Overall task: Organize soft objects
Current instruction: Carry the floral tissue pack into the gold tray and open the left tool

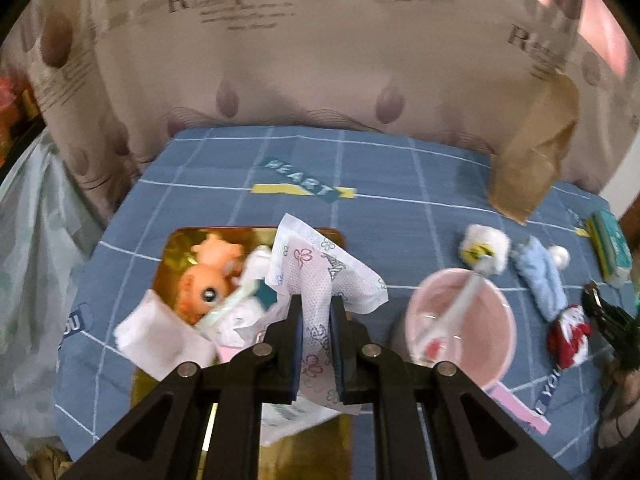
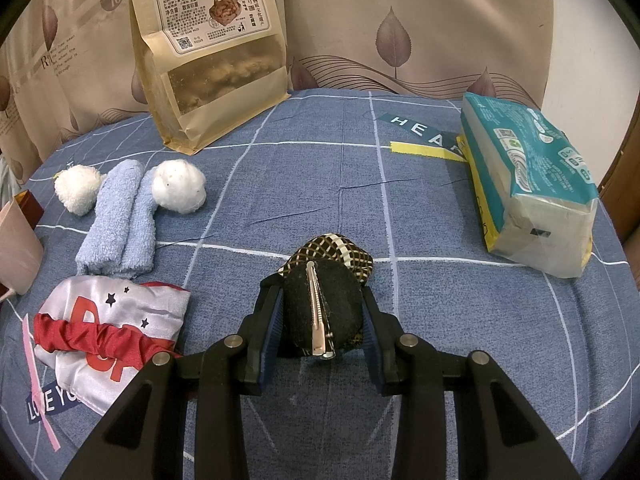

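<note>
My left gripper [image 1: 316, 308] is shut on a white tissue printed with flowers [image 1: 320, 276] and holds it over a gold tray [image 1: 176, 248] that contains an orange doll [image 1: 204, 284] and other white cloths. My right gripper [image 2: 320, 312] is shut on a black hair clip with a checked bow [image 2: 324, 300] just above the blue checked cloth [image 2: 360, 160]. A rolled light-blue towel [image 2: 120, 224], a white pompom [image 2: 178, 186], a fluffy white ball [image 2: 78, 188] and a red and white satin scrunchie bag [image 2: 108, 332] lie to its left.
A pink cup [image 1: 460, 324] holding a toothbrush stands right of the tray. A brown snack bag [image 2: 212, 48] stands at the back against the curtain. A tissue pack [image 2: 528, 184] lies at the right. The table edge drops off at the left.
</note>
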### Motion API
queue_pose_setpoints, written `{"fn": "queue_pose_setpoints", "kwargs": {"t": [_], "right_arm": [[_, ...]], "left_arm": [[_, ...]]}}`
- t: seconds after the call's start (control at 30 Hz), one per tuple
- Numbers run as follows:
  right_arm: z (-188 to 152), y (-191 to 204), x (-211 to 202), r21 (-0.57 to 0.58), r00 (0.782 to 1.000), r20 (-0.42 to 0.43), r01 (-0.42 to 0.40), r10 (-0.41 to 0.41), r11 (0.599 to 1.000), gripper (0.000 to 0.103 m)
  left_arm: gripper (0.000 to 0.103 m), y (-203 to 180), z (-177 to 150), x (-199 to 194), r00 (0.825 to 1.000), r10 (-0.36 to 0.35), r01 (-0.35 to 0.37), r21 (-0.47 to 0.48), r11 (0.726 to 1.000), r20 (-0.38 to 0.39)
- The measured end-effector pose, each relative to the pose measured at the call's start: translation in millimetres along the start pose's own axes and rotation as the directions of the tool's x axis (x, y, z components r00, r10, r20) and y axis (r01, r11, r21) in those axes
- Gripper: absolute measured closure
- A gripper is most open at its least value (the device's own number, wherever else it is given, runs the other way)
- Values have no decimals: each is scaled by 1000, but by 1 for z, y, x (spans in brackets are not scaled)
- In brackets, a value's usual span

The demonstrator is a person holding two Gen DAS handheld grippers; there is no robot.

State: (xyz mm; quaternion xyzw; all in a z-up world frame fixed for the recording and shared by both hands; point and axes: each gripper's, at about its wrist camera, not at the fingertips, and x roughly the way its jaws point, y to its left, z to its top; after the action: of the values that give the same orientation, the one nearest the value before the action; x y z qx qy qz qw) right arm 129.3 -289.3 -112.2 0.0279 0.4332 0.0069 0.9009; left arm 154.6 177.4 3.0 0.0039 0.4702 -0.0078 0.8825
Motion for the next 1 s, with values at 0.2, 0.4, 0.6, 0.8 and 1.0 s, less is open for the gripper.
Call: {"fn": "queue_pose_setpoints", "kwargs": {"t": [0.2, 0.4, 0.6, 0.8, 1.0], "right_arm": [[0, 0, 0, 0, 1000, 0, 0, 0, 1000, 68], [0, 0, 0, 0, 1000, 1, 1, -1, 1000, 68], [0, 0, 0, -2, 1000, 1, 2, -2, 1000, 68], [-1, -1, 0, -5, 1000, 1, 5, -5, 1000, 68], [-1, -1, 0, -8, 1000, 1, 8, -8, 1000, 68]], "left_arm": [[91, 27, 5, 11, 998, 58, -58, -45, 997, -10], [91, 48, 5, 26, 995, 95, -97, -67, 993, -31], [91, 63, -3, 41, 990, 124, -130, -94, 987, -67], [85, 69, -6, 44, 987, 151, -156, -92, 983, -62], [51, 71, -6, 42, 985, 157, -163, -101, 981, -65]]}}
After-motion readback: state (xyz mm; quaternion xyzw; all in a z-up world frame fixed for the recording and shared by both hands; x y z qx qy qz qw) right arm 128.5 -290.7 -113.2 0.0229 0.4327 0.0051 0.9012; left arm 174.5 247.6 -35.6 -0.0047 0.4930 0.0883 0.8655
